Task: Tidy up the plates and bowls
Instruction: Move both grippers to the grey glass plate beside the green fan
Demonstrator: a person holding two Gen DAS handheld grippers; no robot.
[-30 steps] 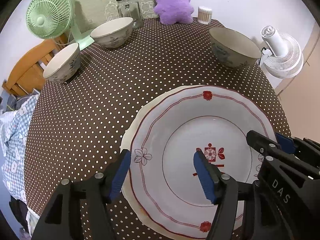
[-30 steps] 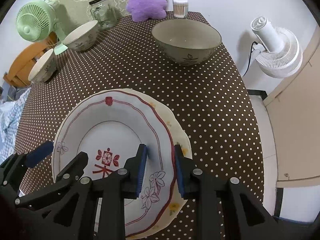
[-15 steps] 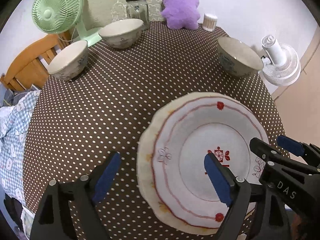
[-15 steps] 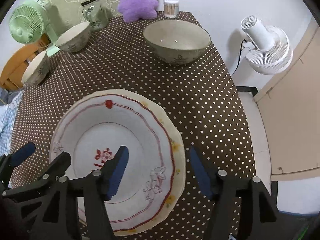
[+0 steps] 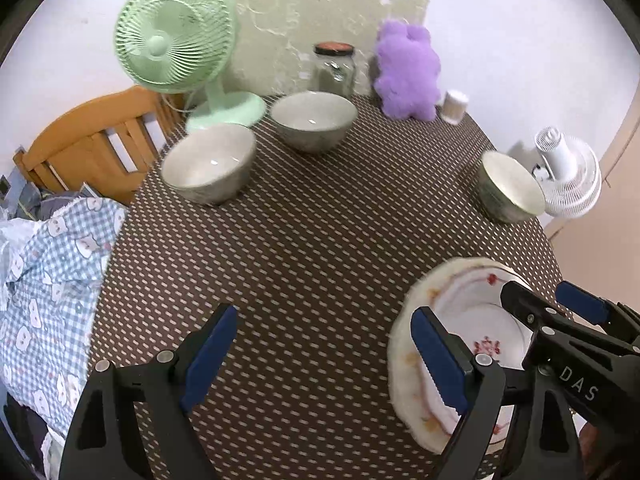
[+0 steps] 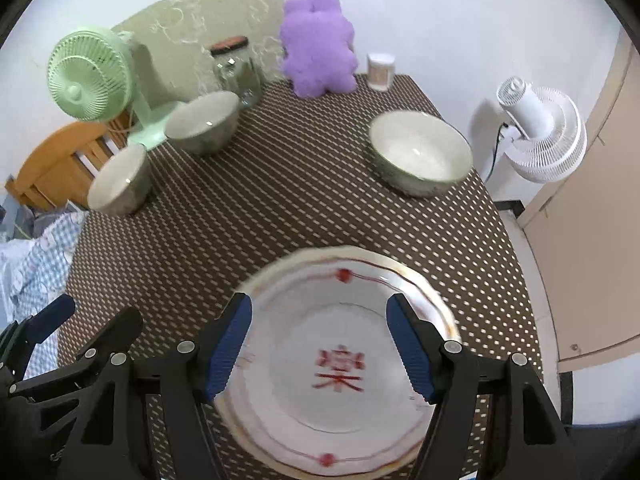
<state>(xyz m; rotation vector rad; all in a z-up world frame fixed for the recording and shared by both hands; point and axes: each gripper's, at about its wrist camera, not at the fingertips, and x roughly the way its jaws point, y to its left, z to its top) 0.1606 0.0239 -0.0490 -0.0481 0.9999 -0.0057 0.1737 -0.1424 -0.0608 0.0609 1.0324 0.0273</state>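
Observation:
A white plate with red trim (image 6: 336, 364) lies stacked on a cream plate (image 6: 436, 300) at the near edge of the dotted brown table; the stack also shows in the left wrist view (image 5: 476, 320). Three grey-white bowls stand apart: one at the left (image 5: 210, 162) (image 6: 120, 184), one at the back (image 5: 314, 120) (image 6: 204, 120), one at the right (image 5: 510, 192) (image 6: 420, 156). My right gripper (image 6: 318, 348) is open and empty above the plates. My left gripper (image 5: 324, 356) is open and empty over bare tablecloth left of the plates.
At the back stand a green fan (image 5: 176, 40), a glass jar (image 5: 334, 66), a purple plush toy (image 5: 408, 72) and a small white container (image 5: 454, 106). A white fan (image 6: 540, 132) is beyond the right edge. A wooden chair (image 5: 96, 148) and checked cloth (image 5: 44, 280) lie left.
My right gripper opened and let go of the red-trimmed plate's rim. Both grippers pulled back and up from the plates; the left one swung left toward the bowls.

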